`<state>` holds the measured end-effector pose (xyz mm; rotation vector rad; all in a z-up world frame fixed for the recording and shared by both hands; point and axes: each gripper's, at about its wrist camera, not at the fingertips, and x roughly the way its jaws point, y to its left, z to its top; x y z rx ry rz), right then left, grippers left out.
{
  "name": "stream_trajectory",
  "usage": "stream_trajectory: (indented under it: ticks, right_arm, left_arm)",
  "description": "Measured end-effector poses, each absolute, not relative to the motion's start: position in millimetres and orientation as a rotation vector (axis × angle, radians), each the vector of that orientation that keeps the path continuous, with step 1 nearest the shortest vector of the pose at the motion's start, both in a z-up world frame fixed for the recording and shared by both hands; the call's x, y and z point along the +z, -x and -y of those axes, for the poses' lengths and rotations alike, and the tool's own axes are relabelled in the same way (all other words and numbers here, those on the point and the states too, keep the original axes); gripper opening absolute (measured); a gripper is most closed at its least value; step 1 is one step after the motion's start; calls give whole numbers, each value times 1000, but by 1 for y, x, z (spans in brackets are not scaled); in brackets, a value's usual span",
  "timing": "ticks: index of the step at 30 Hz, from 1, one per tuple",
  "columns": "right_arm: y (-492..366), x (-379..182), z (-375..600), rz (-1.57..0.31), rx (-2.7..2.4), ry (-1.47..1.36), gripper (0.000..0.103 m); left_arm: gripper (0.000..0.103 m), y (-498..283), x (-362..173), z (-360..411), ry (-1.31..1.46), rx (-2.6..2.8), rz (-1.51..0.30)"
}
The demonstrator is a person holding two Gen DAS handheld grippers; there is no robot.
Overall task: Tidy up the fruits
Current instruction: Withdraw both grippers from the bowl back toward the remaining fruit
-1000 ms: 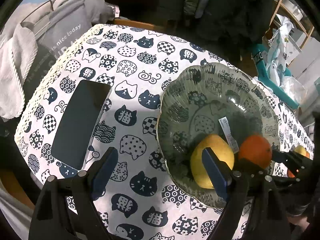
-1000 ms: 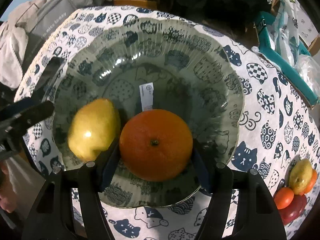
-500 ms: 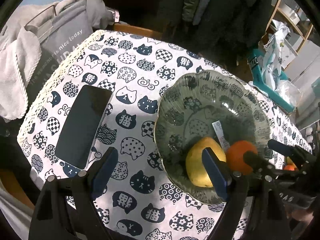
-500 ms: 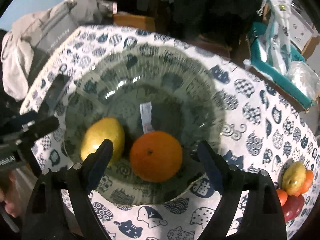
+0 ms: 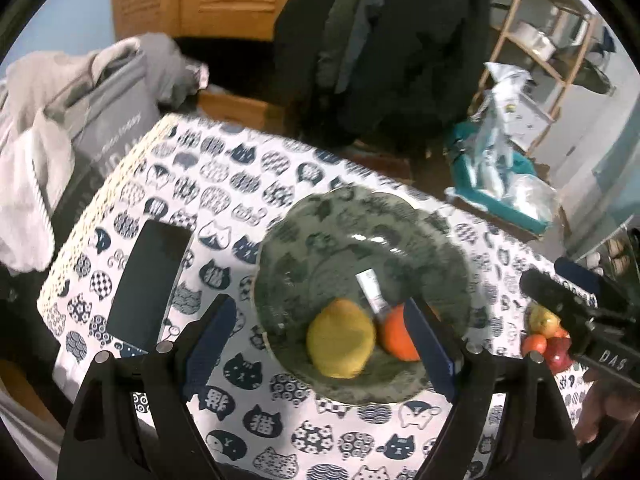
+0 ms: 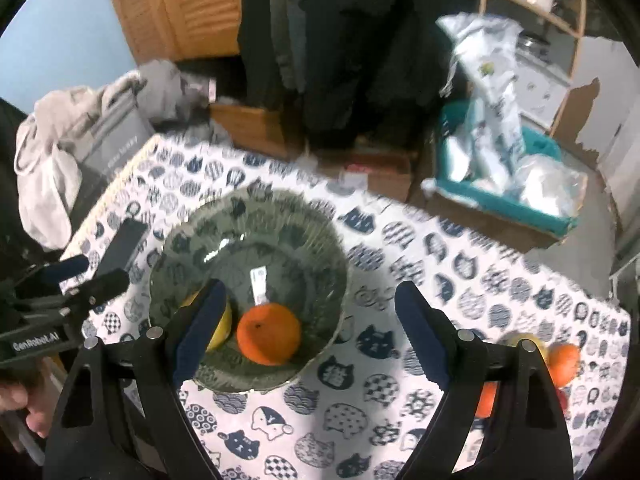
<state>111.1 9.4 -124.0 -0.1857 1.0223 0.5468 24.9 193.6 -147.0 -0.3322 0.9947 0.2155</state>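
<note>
A dark glass bowl (image 5: 440,248) (image 6: 312,232) sits on the cat-print tablecloth. In it lie a yellow pear (image 5: 340,344) (image 6: 222,330) and an orange (image 5: 394,338) (image 6: 268,334), side by side. My left gripper (image 5: 320,332) hangs open above the bowl's near rim, nothing between its fingers. My right gripper (image 6: 310,322) is also open and empty, raised above the bowl's near right side. Loose fruit (image 5: 544,336) (image 6: 560,360) waits on the cloth at the right: a yellow-green one, small orange ones, a red one.
A black phone (image 5: 150,288) (image 6: 122,248) lies left of the bowl. A grey bag with clothes (image 5: 100,120) stands past the table's left edge. A teal crate with plastic bags (image 6: 508,184) sits on the floor behind. A hand (image 6: 24,408) holds the other gripper.
The right gripper let go of the orange, leaving it in the bowl beside the pear, and lifted away. Both grippers rose and the views pulled back from the table.
</note>
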Motion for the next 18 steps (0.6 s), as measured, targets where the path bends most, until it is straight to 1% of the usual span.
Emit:
stream_trajectory:
  ticks: [7, 18]
  right_arm:
    - [-99, -80, 25, -926, 507, 175, 87]
    - [-79, -45, 98, -844, 420, 149, 87]
  left_arm:
    - [87, -20, -118, -168, 293, 162, -943]
    - [87, -18, -85, -119, 209, 77, -890]
